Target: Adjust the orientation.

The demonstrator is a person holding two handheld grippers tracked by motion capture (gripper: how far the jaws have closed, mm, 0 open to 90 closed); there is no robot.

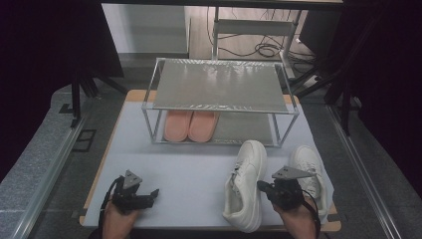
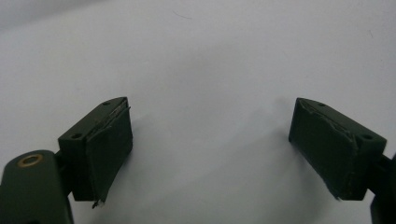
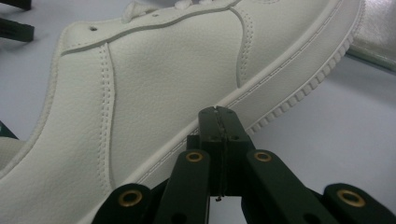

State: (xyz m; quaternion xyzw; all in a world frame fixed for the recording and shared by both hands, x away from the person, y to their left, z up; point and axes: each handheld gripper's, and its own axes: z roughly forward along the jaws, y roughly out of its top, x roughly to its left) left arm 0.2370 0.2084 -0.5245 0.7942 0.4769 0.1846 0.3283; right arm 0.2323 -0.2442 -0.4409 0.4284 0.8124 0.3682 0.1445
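Two white sneakers [image 1: 246,186], two pink slippers [image 1: 190,125], one two-tier rack [image 1: 219,85], two hand-held grippers [image 1: 261,185]

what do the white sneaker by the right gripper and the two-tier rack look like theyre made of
White sneaker: looks like leather or a synthetic imitation, matte, with a fine pebbled grain and stitched seams; its ribbed sole edge looks like rubber. Rack: the frame looks like metal, silvery and glossy along the rails; the grey shelves show a dull sheen, possibly metal or plastic sheet.

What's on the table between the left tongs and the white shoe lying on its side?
Nothing. In the high view, only bare table lies between the left tongs and the tipped white shoe.
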